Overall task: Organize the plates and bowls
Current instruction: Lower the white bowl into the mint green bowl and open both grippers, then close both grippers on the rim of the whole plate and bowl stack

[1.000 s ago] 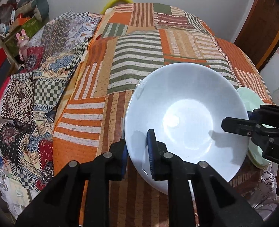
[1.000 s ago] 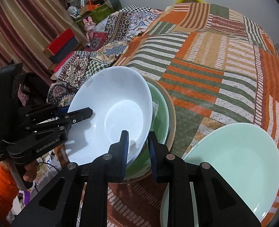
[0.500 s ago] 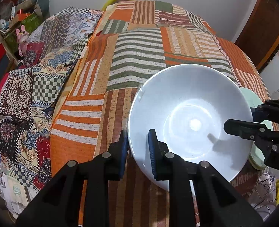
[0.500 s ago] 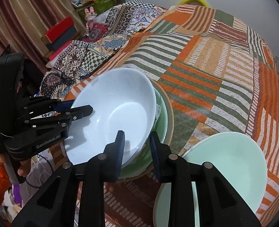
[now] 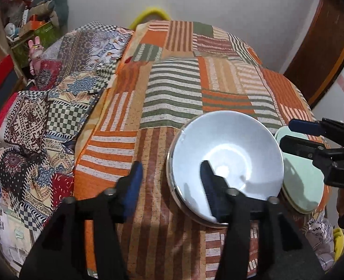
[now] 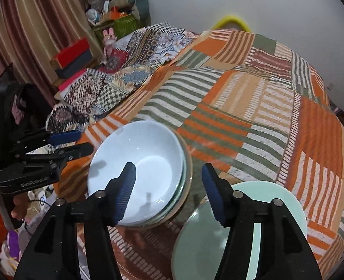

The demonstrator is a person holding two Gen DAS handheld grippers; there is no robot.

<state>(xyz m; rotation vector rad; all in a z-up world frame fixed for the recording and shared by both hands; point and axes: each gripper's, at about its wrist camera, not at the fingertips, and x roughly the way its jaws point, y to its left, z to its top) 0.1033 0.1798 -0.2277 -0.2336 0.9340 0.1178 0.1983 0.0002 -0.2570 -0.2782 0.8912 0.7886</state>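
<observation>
The white bowl [image 6: 139,165] sits nested on the bowl stack [image 6: 182,200] at lower centre on the bed [image 6: 253,107]; the green plate [image 6: 260,219] at lower right looks left to sort. The left gripper [image 5: 170,182] and right gripper [image 6: 168,184] hover tilted down over the stack, fingers opening, gripping nothing.
</observation>
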